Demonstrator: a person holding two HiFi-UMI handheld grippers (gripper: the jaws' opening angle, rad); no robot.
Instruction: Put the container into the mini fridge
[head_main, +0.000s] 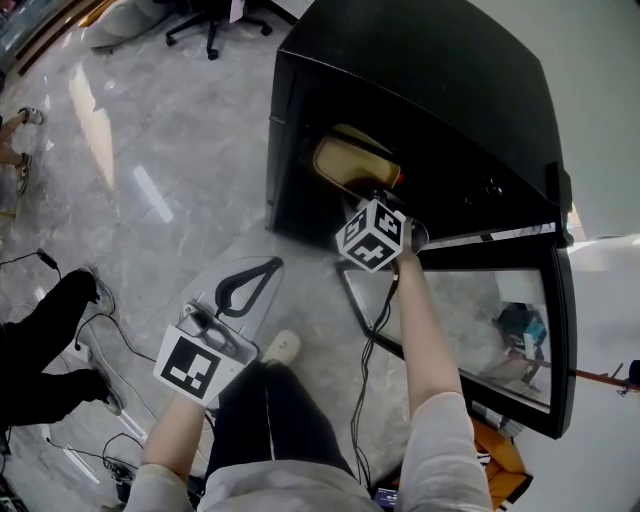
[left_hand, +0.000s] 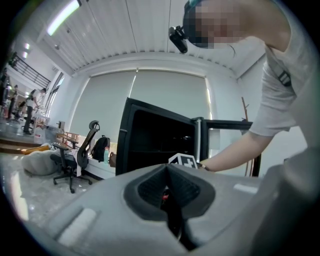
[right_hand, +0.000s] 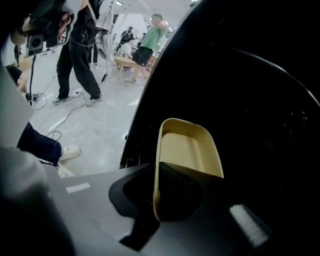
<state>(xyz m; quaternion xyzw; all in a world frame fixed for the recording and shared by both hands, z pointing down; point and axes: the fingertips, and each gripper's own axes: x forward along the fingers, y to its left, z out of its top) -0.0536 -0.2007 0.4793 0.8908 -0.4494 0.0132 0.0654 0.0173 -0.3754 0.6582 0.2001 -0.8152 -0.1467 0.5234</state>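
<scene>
A: Where is the container?

B: The beige container (right_hand: 187, 150) is inside the dark opening of the black mini fridge (head_main: 440, 100), whose glass door (head_main: 500, 330) stands open. The right gripper (right_hand: 156, 197) has its jaws pinched on the container's near rim.

A: And the other?

B: The left gripper (left_hand: 167, 192) is over the floor, apart from the fridge, jaws together, holding nothing.

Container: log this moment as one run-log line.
right gripper: shut on container rim | container: held inside mini fridge | door: open | left gripper: shut, empty, away from fridge
</scene>
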